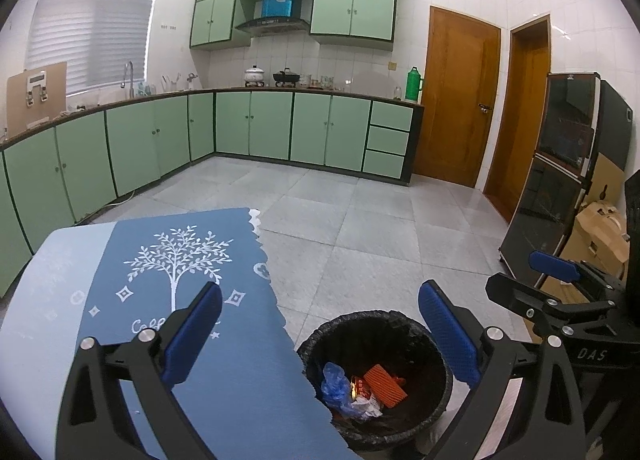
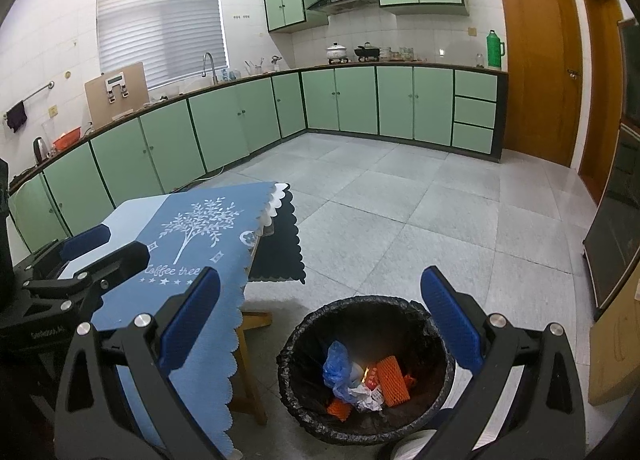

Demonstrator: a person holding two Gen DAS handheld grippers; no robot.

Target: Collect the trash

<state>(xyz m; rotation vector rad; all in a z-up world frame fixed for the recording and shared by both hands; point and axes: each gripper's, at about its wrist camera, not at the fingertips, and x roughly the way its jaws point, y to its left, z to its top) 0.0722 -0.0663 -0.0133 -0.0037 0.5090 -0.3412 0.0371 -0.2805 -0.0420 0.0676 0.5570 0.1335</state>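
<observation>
Bench: we see the bench (image 1: 60, 280) on the left under a blue tree-print cloth (image 1: 192, 260); the part in view carries no trash.
Left gripper: we hold the left gripper (image 1: 320, 336) over the bench's right edge, tilted forward and down, so it looks across the cloth and into the bin; its jaws stand wide with nothing between them.
Bin: the black-lined bin (image 2: 296, 344) stands on the floor just beside the bench, close enough, we judge, for short drops from the cloth's edge.
Trash: the orange foam net (image 2: 394, 380), blue plastic bag (image 2: 334, 368) and crumpled white wrapper (image 2: 366, 398) lie inside the bin, so we judge collection largely done.
Right gripper: we hold the right gripper (image 2: 320, 320) above the bin's mouth, pitched downward; jaws wide, empty.
</observation>
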